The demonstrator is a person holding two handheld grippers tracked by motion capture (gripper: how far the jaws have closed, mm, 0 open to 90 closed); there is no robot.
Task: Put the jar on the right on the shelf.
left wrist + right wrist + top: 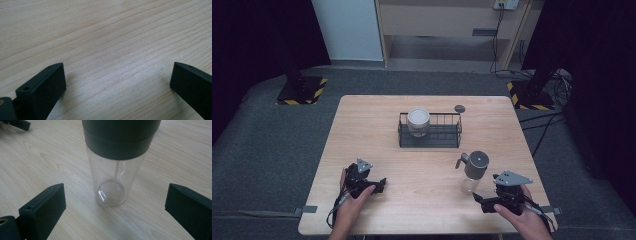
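**Two tongs, one bottle, one jar in a basket**

Quick count of what's on the wooden bench: one clear bottle with a dark grey pump-style top, one black wire basket, one pale jar with a whitish lid standing inside that basket toward its left end, and one small dark round thing lying just past the basket's far right corner, too small to tell what it is.

The bottle stands upright, long axis vertical, near the right front part of the bench. Its little spout sticks out toward the left in the high view. It's well apart from the basket, on the near side of it.

Right tongs are spread wide with nothing held. They point at the bottle, which sits between and a bit beyond the jaw tips, not touching either one.

Left tongs are also wide open and empty, low over bare wood at the front left, well away from the bottle.
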